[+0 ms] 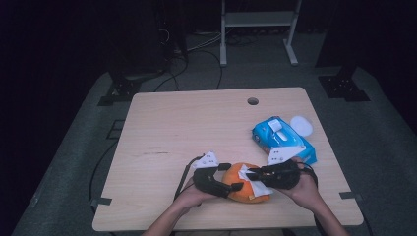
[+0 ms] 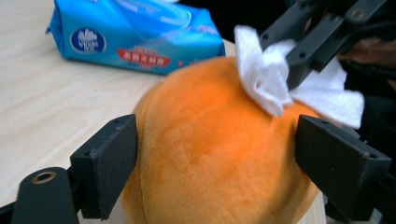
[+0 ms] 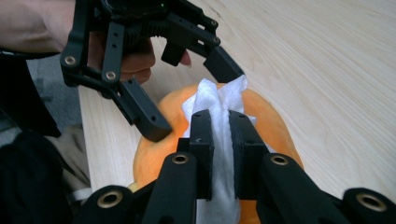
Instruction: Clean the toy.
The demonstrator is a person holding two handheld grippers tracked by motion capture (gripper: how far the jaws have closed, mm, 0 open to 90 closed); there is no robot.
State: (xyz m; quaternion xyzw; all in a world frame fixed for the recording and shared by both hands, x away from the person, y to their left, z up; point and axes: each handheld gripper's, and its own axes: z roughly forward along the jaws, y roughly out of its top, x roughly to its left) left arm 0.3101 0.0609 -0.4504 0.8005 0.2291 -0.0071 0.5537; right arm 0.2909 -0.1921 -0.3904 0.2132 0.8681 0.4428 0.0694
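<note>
An orange plush toy (image 1: 244,183) sits near the front edge of the bench (image 1: 196,128), straddled by the left gripper (image 2: 215,154), whose jaws stand released on either side of it, apart from the fur on the left side; the toy's base is cut off in that view. The right gripper (image 3: 219,140) is clenched on a white wipe (image 3: 219,100) laid over the toy's top, its lower end hidden behind the jaws. A blue wipes pack (image 1: 282,137) lies near the right edge, its print blurred.
</note>
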